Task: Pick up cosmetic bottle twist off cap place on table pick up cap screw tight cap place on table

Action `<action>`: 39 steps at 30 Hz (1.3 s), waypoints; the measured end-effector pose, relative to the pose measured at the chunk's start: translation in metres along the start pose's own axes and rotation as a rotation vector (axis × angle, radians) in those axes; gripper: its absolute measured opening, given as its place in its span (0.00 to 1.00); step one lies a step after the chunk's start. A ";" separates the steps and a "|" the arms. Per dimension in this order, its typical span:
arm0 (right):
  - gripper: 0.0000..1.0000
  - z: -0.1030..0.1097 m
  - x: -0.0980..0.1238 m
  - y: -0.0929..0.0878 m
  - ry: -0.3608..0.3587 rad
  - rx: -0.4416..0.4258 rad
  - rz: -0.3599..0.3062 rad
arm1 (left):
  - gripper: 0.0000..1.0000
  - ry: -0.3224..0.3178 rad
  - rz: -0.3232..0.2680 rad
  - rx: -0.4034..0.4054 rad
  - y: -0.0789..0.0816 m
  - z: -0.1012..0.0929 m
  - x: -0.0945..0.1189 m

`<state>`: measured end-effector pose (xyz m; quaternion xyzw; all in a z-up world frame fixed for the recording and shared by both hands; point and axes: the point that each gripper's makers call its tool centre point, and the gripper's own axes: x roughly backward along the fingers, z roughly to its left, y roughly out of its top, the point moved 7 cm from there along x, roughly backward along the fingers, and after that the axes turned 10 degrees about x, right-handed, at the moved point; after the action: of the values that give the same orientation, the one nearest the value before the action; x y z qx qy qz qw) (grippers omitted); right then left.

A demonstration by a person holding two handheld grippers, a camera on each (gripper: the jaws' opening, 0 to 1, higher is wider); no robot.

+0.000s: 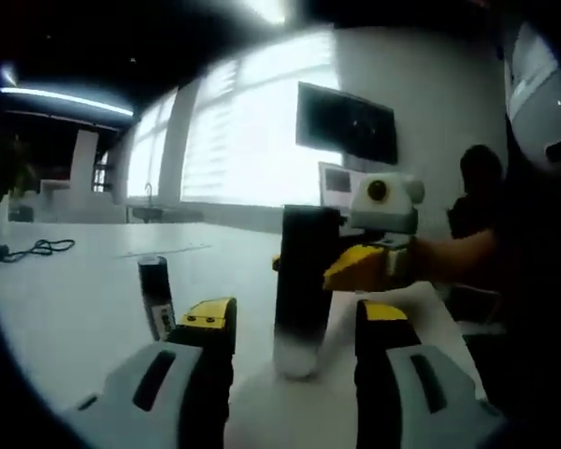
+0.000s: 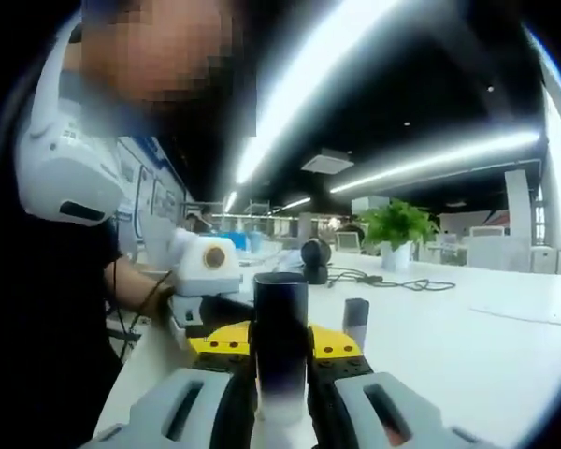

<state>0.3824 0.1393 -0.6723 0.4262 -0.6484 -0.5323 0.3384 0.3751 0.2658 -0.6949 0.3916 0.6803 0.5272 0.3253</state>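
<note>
A tall cosmetic bottle, black above and fading to white at its base, stands on the white table. My left gripper is open, one yellow-tipped jaw on each side of the bottle with a gap at both. My right gripper comes in from the right and is shut on the bottle's middle. In the right gripper view the bottle sits clamped between my right gripper; my left gripper shows just behind it. A small black cap stands upright on the table beside the bottle.
A black cable lies on the table further out. A potted plant and a round black device stand at the far end. A dark screen hangs on the wall. A person's arm holds the right gripper.
</note>
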 end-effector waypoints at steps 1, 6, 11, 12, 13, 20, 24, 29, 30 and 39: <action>0.14 -0.001 0.000 0.001 -0.009 0.004 -0.002 | 0.41 0.012 -0.008 0.007 0.001 0.000 0.002; 0.14 -0.017 0.004 0.002 -0.109 -0.009 0.011 | 0.40 0.053 -0.023 0.005 0.002 0.005 0.003; 0.14 -0.034 0.006 0.001 -0.205 -0.002 0.035 | 0.39 0.057 -0.021 -0.023 0.001 0.004 0.002; 0.14 -0.037 0.007 0.000 -0.235 -0.003 0.035 | 0.39 0.061 -0.020 -0.025 0.001 0.004 0.002; 0.14 -0.040 0.007 -0.002 -0.252 -0.008 0.049 | 0.39 0.063 -0.022 -0.023 0.001 0.005 0.002; 0.14 -0.066 0.013 -0.009 -0.413 -0.015 0.074 | 0.39 0.070 -0.028 -0.016 0.002 0.006 0.002; 0.14 -0.078 0.017 -0.013 -0.490 -0.015 0.093 | 0.38 0.065 -0.025 -0.017 0.002 0.005 0.002; 0.14 -0.089 0.018 -0.023 -0.559 -0.037 0.116 | 0.38 0.070 -0.028 -0.014 0.002 0.006 0.001; 0.14 -0.090 0.018 -0.024 -0.567 -0.033 0.127 | 0.38 0.072 -0.028 -0.014 0.002 0.006 0.002; 0.14 -0.091 0.018 -0.027 -0.596 -0.039 0.134 | 0.37 0.071 -0.031 -0.012 0.002 0.006 0.002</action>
<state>0.4617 0.0848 -0.6799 0.2011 -0.7355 -0.6227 0.1754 0.3798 0.2704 -0.6939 0.3600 0.6942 0.5399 0.3114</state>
